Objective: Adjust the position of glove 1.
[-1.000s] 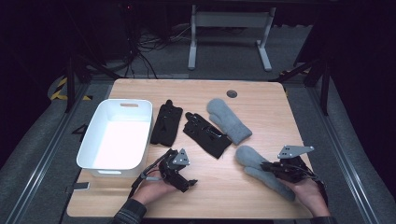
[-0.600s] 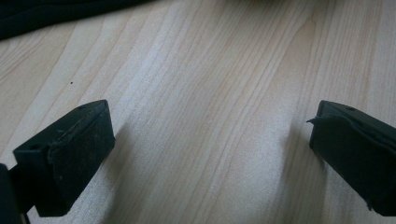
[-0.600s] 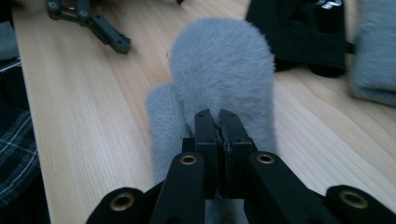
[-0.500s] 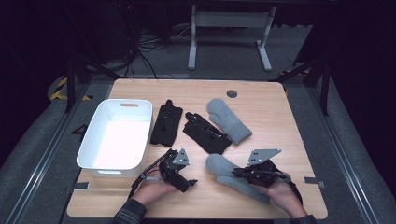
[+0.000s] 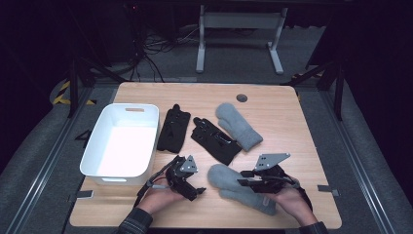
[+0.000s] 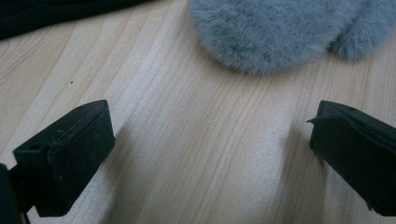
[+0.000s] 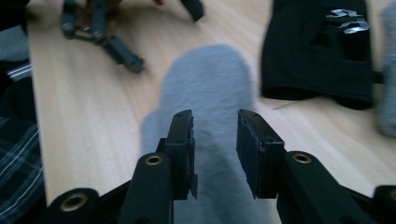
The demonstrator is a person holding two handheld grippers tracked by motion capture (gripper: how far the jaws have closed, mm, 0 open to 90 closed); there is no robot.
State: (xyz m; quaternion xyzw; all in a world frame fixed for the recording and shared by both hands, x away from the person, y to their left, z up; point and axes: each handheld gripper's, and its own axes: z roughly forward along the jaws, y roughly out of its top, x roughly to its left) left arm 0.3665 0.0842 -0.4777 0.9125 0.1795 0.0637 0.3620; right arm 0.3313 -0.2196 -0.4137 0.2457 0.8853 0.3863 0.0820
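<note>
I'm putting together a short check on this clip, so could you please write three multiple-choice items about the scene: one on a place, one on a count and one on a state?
1. Where is the white bin?
A. At the table's left
B. At the table's right
C. On the floor

2. How many grey mittens lie on the table?
A. One
B. Two
C. Four

3. How do the jaws of the right hand-held gripper stand?
A. Pressed on a black glove
B. Apart over the near grey mitten
C. Clamped on the bin's rim

Answers:
1 A: in the high view the bin sits at the table's left edge.
2 B: one mitten lies before the right hand, the far mitten lies near the table's middle.
3 B: the right gripper view shows a gap between the jaws, grey fur beneath; they have just been opening.
</note>
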